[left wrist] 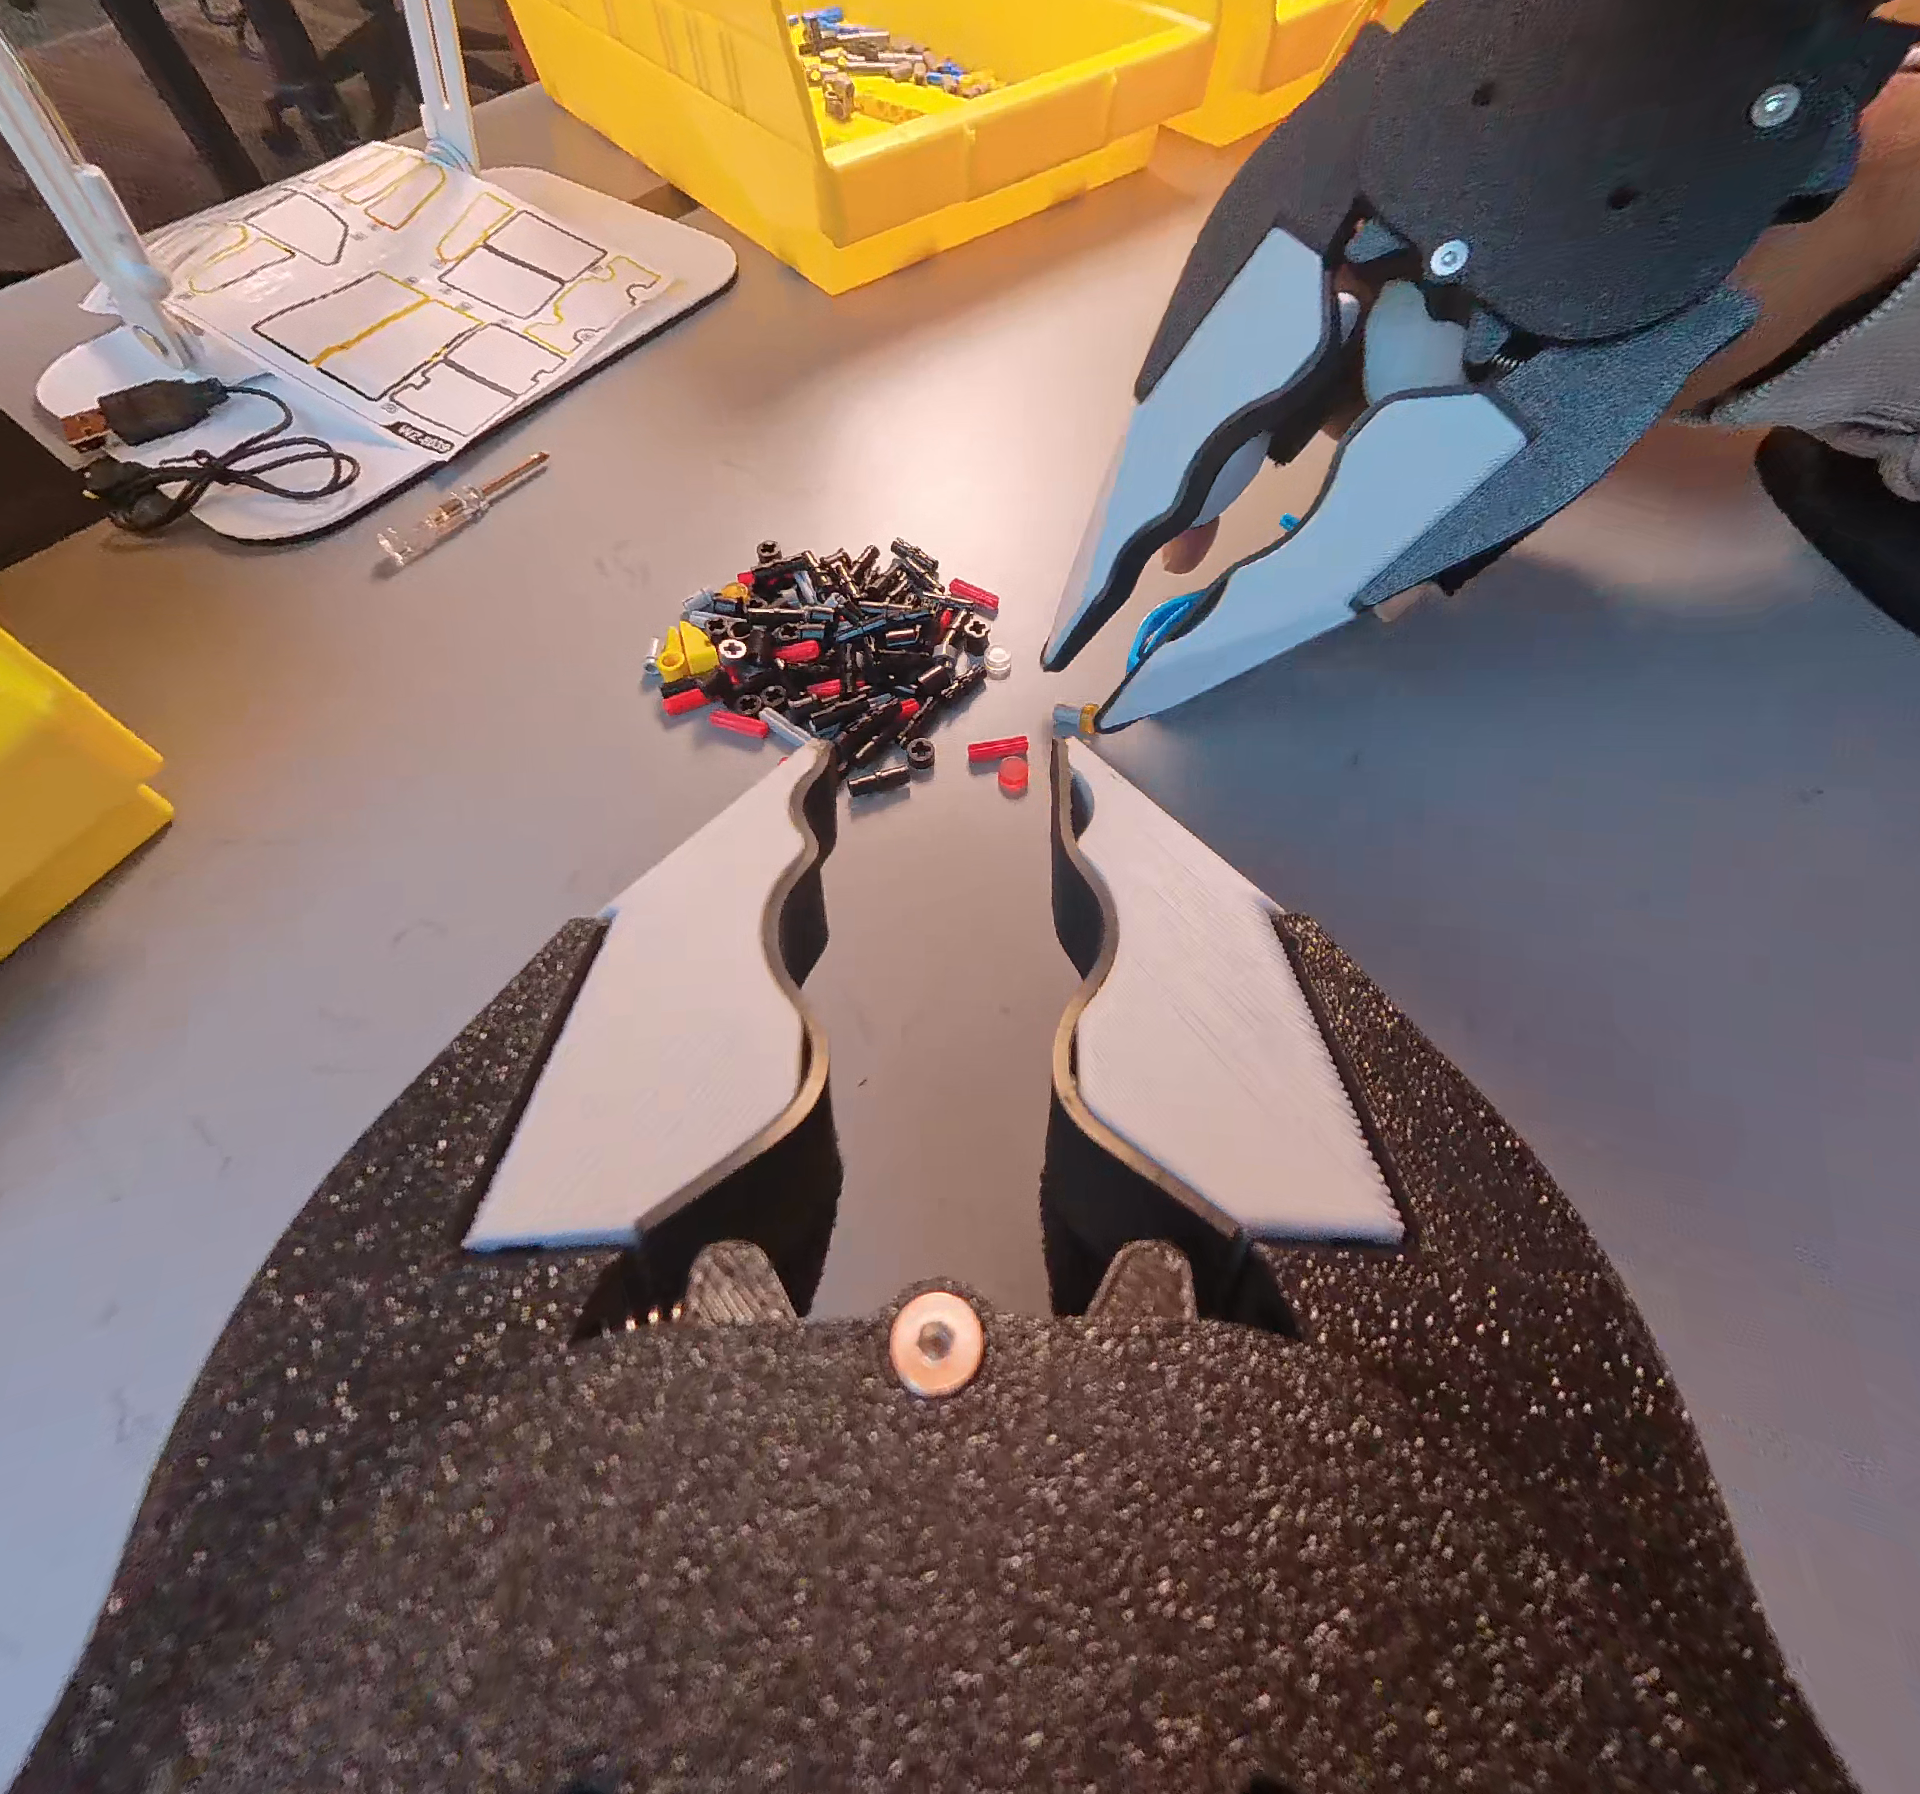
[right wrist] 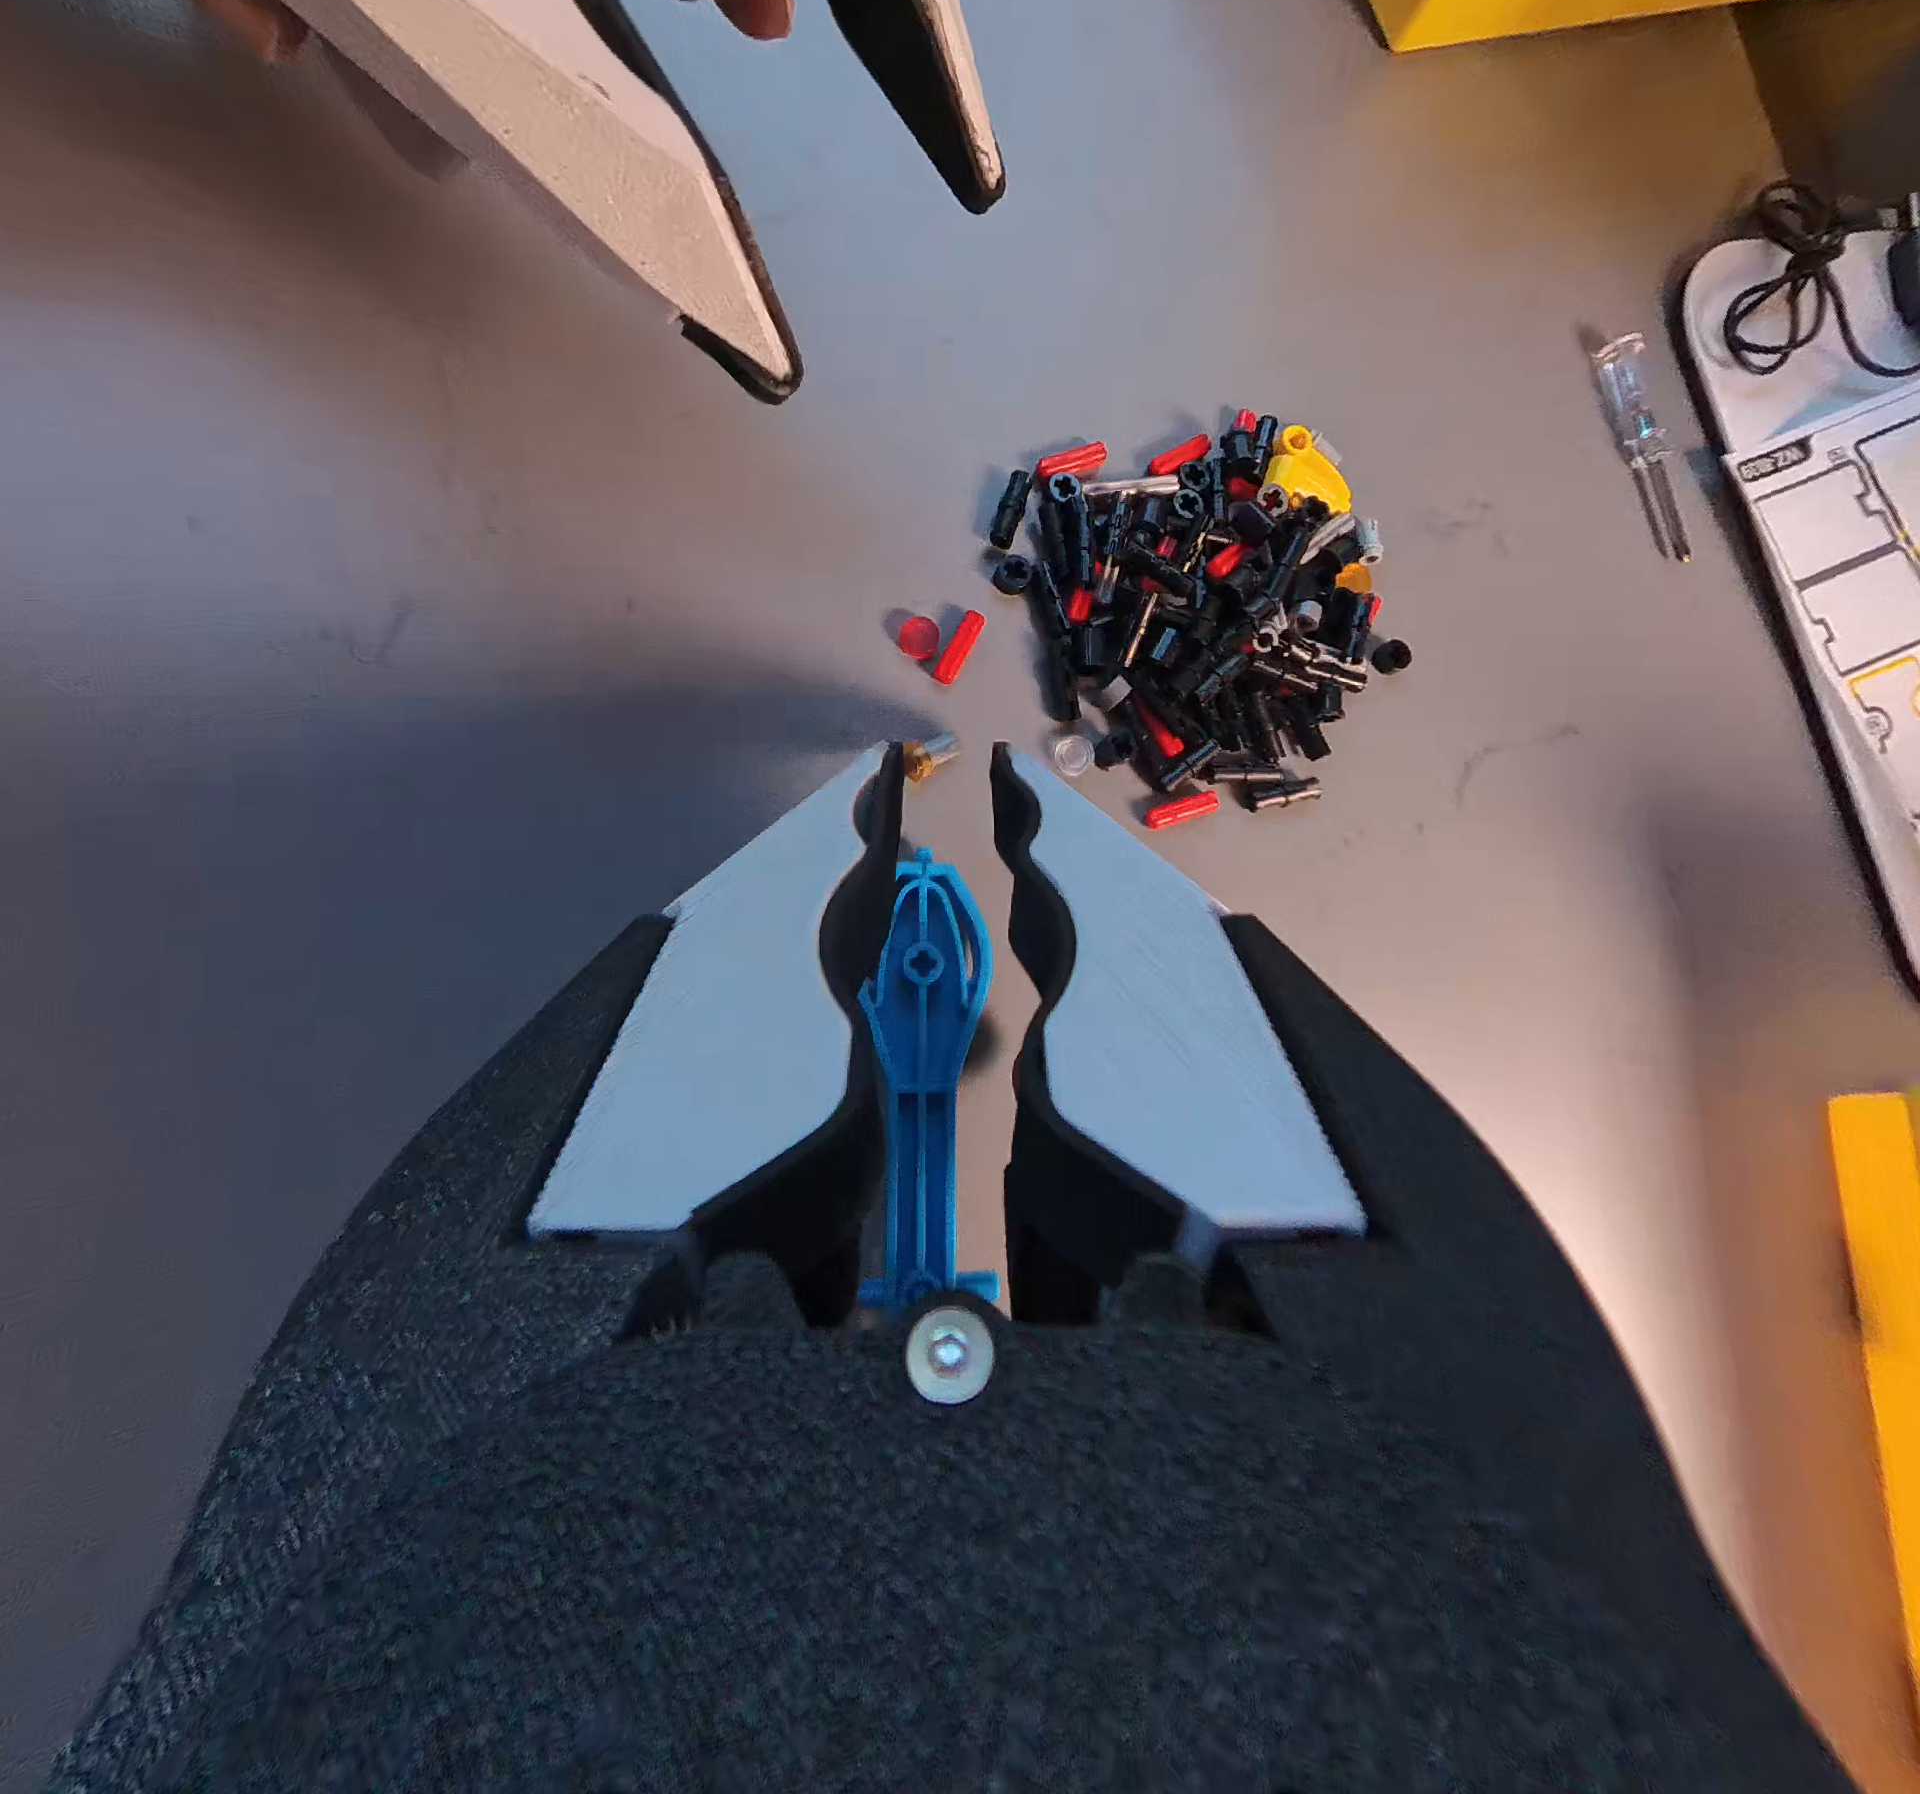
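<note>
A grey bench (left wrist: 1455, 913) carries a heap of small black and red pins (left wrist: 831, 648) at the centre of the frame. Yellow bins (left wrist: 935, 82) stand at the top, a white sheet with outlines (left wrist: 416, 310) at upper left, a clear tube (left wrist: 462, 504) beside it.

left wrist: low, close, facing bins | right wrist: steep, downward | shared: parts pile (left wrist: 831, 648) (right wrist: 1195, 612)
</note>
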Demonstrator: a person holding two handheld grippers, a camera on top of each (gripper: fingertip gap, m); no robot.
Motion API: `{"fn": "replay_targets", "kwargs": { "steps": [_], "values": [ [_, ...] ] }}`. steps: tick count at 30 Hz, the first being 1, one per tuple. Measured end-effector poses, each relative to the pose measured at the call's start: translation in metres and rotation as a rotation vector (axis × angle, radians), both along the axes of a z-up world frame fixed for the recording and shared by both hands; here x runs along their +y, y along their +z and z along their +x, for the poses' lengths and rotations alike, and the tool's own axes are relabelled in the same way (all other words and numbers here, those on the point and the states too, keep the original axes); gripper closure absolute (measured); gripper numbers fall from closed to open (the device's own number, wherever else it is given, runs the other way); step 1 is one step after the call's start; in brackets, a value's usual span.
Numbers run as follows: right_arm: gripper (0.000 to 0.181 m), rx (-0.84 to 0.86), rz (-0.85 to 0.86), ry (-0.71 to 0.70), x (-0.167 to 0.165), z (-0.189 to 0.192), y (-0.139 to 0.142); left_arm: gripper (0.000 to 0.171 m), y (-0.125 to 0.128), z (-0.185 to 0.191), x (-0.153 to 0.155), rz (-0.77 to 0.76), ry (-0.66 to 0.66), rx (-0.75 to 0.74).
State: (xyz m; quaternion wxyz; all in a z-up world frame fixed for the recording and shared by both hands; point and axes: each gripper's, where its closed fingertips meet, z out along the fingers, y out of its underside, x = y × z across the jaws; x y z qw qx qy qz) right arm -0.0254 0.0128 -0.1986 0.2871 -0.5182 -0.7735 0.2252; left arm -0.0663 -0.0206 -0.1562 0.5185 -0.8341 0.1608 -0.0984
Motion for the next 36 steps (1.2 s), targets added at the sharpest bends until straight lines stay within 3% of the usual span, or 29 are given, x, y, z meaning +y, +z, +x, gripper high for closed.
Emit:
{"fn": "replay_targets", "kwargs": {
  "steps": [10,15,17,22,26,36],
  "values": [
    [0.177,-0.024,0.009,0.067,-0.009,0.002,-0.005,0.137,-0.008,0.018,-0.007,-0.022,-0.103,0.064],
    [0.177,0.191,0.047,0.223,-0.03,0.0,0.027,0.145,-0.007,0.041,-0.021,-0.015,-0.25,0.062],
    [0.177,0.288,0.044,0.284,-0.044,0.002,0.046,0.149,0.005,0.057,-0.029,0.01,-0.327,-0.046],
    [0.177,0.468,0.137,0.347,-0.058,0.009,0.079,0.15,0.034,0.062,-0.033,-0.01,-0.362,-0.42],
    [0.177,0.521,0.188,0.376,-0.064,0.015,0.089,0.152,0.053,0.063,-0.036,-0.06,-0.409,-0.741],
    [0.178,0.598,0.188,0.406,-0.078,0.019,0.106,0.166,0.065,0.07,-0.043,-0.115,-0.494,-0.97]
  ]
}}
